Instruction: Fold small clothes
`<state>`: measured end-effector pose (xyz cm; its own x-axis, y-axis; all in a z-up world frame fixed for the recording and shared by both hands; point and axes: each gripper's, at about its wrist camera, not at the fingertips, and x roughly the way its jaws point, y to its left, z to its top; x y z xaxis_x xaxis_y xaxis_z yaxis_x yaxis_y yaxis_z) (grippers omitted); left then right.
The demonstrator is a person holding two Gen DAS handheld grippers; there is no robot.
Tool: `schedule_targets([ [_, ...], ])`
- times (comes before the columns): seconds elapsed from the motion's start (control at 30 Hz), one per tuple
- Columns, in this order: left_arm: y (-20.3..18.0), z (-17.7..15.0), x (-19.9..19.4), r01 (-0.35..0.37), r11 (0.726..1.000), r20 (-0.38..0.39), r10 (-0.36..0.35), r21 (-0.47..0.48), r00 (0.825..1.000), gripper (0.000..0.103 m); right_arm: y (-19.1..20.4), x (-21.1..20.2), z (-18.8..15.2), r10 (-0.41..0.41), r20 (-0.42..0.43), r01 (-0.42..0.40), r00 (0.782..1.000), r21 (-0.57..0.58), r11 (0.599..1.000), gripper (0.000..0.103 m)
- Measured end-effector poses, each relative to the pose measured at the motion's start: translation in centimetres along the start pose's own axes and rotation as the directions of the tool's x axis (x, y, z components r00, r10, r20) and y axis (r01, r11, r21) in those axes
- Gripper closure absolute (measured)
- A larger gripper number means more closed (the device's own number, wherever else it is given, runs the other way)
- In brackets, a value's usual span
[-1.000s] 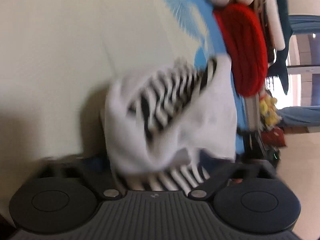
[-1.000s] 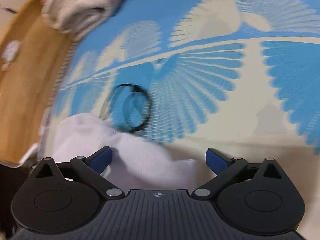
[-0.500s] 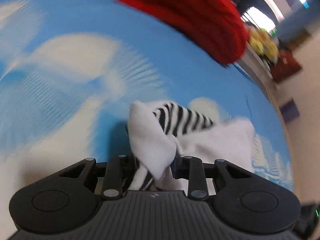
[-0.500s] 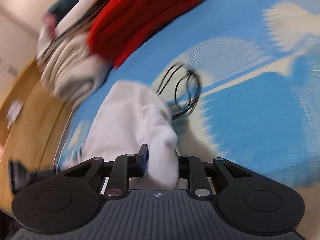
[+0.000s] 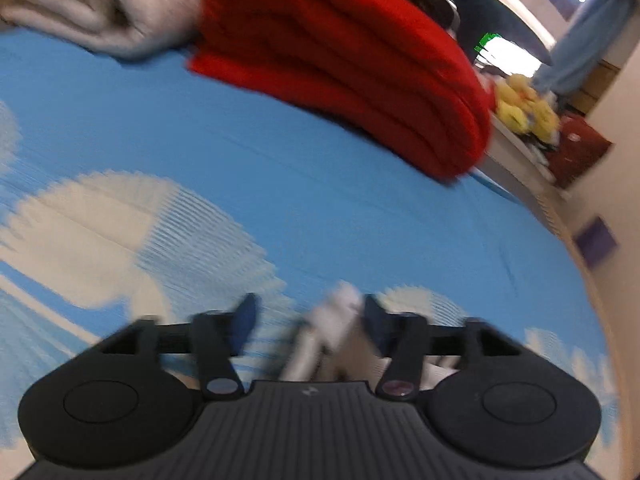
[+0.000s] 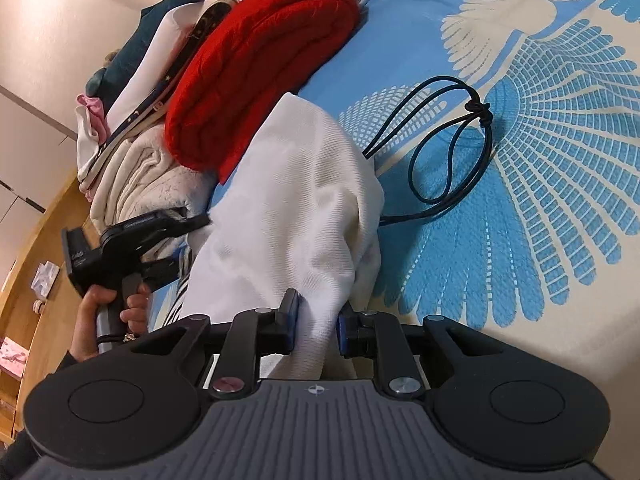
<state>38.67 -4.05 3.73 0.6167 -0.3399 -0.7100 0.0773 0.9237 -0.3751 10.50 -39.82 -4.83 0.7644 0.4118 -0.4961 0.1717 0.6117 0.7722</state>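
Observation:
A small white garment [image 6: 288, 200] with a black-and-white striped part lies bunched on the blue and cream patterned bedsheet [image 6: 540, 160]. My right gripper [image 6: 316, 326] is shut on its near edge. In the left wrist view my left gripper [image 5: 308, 316] stands open, and a blurred bit of the white garment [image 5: 336, 320] lies between its fingers, close to the right one. The left gripper also shows in the right wrist view [image 6: 188, 220], held in a hand at the garment's left side.
A folded red blanket [image 5: 352, 64] and a cream folded blanket [image 5: 100, 8] lie at the far side of the bed. More clothes are piled behind them [image 6: 160, 52]. A black cord loop [image 6: 452, 144] lies on the sheet right of the garment. The bed's right edge [image 5: 580, 264] is near.
My left gripper has opened and let go of the striped garment. My right gripper stays shut on the white cloth and has drawn back, so more of the garment shows.

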Motion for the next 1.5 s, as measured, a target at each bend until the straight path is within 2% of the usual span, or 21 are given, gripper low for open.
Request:
schedule_targets([
  [0.03,-0.2,-0.1,-1.2,-0.058,0.998,0.018,0.058,0.022,0.998,0.013,0.3,-0.4,0.0,-0.031,0.010,0.031,0.999,-0.006,1.000,0.062],
  [0.1,-1.1,-0.8,-4.0,-0.138,0.983,0.073,0.130,0.120,0.989,0.010,1.8,-1.8,0.1,-0.106,0.051,0.109,0.993,-0.070,0.992,0.053],
  [0.17,-2.7,-2.3,-7.1,-0.236,0.940,0.120,0.213,0.245,0.970,0.000,3.9,-3.6,-0.1,-0.172,0.106,0.188,0.979,-0.167,0.968,0.045],
  [0.23,-4.0,-4.6,-10.7,-0.324,0.885,0.203,0.268,0.334,0.942,0.000,6.9,-6.1,-1.1,-0.205,0.180,0.250,0.962,-0.274,0.929,0.033],
  [0.3,-4.9,-7.5,-14.7,-0.339,0.868,0.224,0.271,0.364,0.936,0.000,10.3,-8.9,-2.8,-0.228,0.240,0.303,0.944,-0.354,0.884,0.022],
  [0.43,-5.4,-14.6,-23.3,-0.279,0.898,0.185,0.227,0.340,0.956,0.000,15.3,-13.2,-6.6,-0.269,0.319,0.387,0.909,-0.405,0.828,0.007],
  [0.53,-4.9,-20.3,-28.4,-0.232,0.921,0.147,0.195,0.314,0.970,0.000,16.9,-14.9,-10.6,-0.335,0.313,0.439,0.889,-0.367,0.820,0.004],
  [0.6,-4.1,-23.4,-30.5,-0.174,0.936,0.099,0.150,0.308,0.984,0.000,16.4,-15.3,-13.1,-0.367,0.289,0.451,0.884,-0.320,0.833,0.004],
  [0.63,-3.7,-24.7,-31.2,-0.162,0.939,0.107,0.135,0.304,0.985,0.000,16.0,-15.3,-14.3,-0.377,0.283,0.455,0.882,-0.295,0.840,0.004],
  [0.73,-2.8,-27.0,-31.3,-0.211,0.930,0.197,0.156,0.301,0.968,0.000,14.8,-14.1,-16.6,-0.389,0.301,0.469,0.871,-0.272,0.840,0.004],
  [0.8,-1.8,-27.5,-29.6,-0.247,0.924,0.227,0.184,0.290,0.956,0.000,14.0,-12.8,-17.2,-0.397,0.330,0.499,0.856,-0.328,0.802,0.005],
  [0.87,-1.4,-27.7,-27.6,-0.283,0.909,0.196,0.230,0.305,0.953,0.001,13.7,-11.8,-17.1,-0.415,0.346,0.528,0.842,-0.369,0.765,0.005],
  [0.93,-1.6,-27.1,-25.9,-0.274,0.901,0.159,0.232,0.336,0.959,0.001,13.7,-11.1,-16.6,-0.393,0.344,0.510,0.853,-0.387,0.768,0.005],
  [1.0,-1.9,-26.6,-24.8,-0.293,0.893,0.161,0.252,0.343,0.954,0.001,14.0,-10.1,-16.2,-0.387,0.354,0.513,0.851,-0.407,0.756,0.005],
  [1.07,-2.1,-26.4,-24.2,-0.315,0.886,0.173,0.270,0.341,0.947,0.001,14.2,-9.0,-16.3,-0.400,0.366,0.535,0.840,-0.435,0.725,0.005],
  [1.13,-2.0,-26.3,-23.6,-0.313,0.891,0.156,0.276,0.330,0.948,0.001,14.2,-7.9,-16.4,-0.423,0.361,0.552,0.831,-0.445,0.705,0.005],
  [1.23,-2.0,-26.3,-23.3,-0.291,0.903,0.127,0.264,0.316,0.956,0.001,14.1,-6.9,-16.6,-0.431,0.331,0.542,0.839,-0.441,0.716,0.005],
  [1.37,-2.0,-26.5,-23.4,-0.311,0.897,0.146,0.278,0.315,0.949,0.001,14.1,-6.7,-17.2,-0.442,0.332,0.552,0.833,-0.463,0.693,0.005],
  [1.5,-1.9,-26.5,-23.7,-0.308,0.903,0.144,0.276,0.299,0.950,0.001,14.1,-7.3,-17.4,-0.427,0.336,0.542,0.840,-0.455,0.707,0.005],
])
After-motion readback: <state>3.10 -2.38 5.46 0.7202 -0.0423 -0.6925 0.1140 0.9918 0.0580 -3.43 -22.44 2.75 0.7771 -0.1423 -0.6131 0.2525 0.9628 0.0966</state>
